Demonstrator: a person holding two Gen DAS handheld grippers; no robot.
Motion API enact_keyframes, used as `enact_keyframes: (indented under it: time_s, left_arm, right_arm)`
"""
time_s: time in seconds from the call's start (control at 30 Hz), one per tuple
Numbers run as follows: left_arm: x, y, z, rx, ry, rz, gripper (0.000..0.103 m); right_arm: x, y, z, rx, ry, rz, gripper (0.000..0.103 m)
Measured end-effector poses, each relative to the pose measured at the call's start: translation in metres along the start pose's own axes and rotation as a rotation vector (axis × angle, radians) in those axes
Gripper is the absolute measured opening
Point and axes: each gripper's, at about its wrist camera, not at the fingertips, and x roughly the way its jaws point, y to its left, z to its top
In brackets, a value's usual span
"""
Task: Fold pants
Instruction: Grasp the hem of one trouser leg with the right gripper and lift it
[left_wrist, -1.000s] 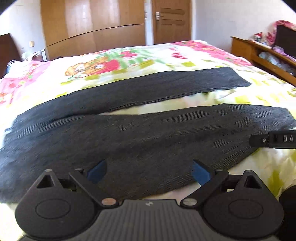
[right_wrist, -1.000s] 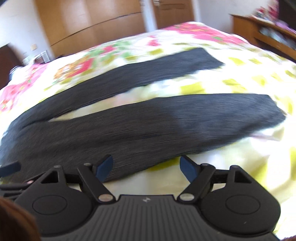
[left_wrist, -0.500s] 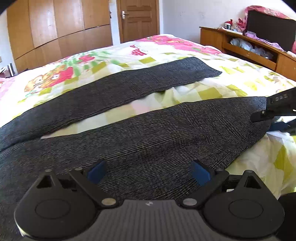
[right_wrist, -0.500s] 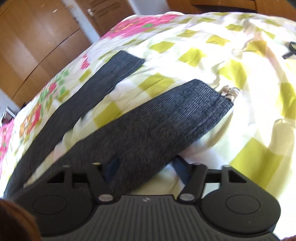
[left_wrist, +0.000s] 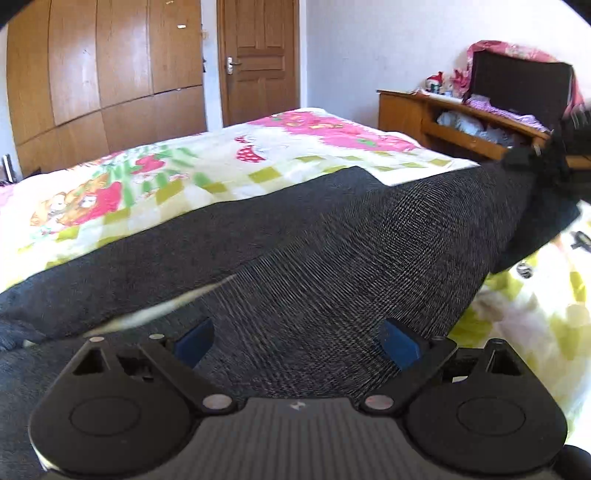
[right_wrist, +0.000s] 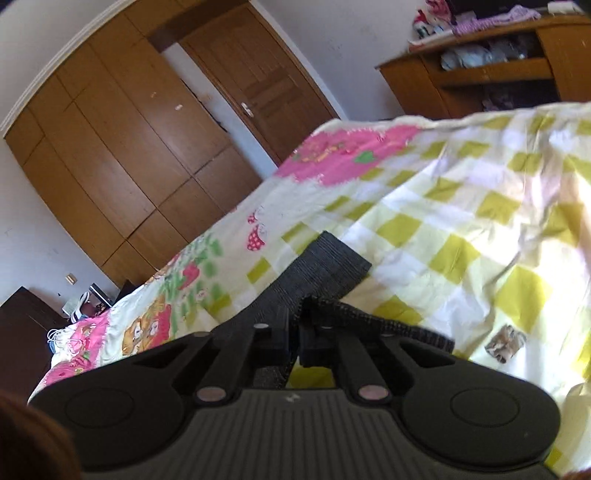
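Note:
Dark grey pants (left_wrist: 332, 258) lie across a bed with a floral and checked cover (left_wrist: 221, 162). My left gripper (left_wrist: 295, 341) is open, its blue pads spread wide just over the near leg. My right gripper (right_wrist: 293, 341) is shut on the hem of the near leg (right_wrist: 369, 321) and holds it lifted; it shows at the right edge of the left wrist view (left_wrist: 546, 162). The far leg's end (right_wrist: 325, 262) lies flat on the bed beyond it.
A wooden wardrobe (left_wrist: 103, 74) and a door (left_wrist: 258, 59) stand behind the bed. A wooden shelf unit (left_wrist: 461, 122) with clutter stands at the right. A small patterned item (right_wrist: 506, 341) lies on the cover at the right.
My right gripper has closed on the near leg's hem and lifted it off the bed. My left gripper has moved lower and closer to the near leg, still open.

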Motion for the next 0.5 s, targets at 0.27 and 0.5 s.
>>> enact_keyframes:
  time_s: [0.27,0.5]
  left_arm:
    - [0.020,-0.021,-0.037,0.085,0.168,-0.053,0.103]
    - [0.024,-0.027,-0.025,0.096,0.132,-0.054,0.103]
  right_arm:
    - [0.019,-0.090,-0.066,0.134,0.247,-0.163,0.013]
    - [0.028,-0.108,-0.053,0.301,0.139,-0.062,0.042]
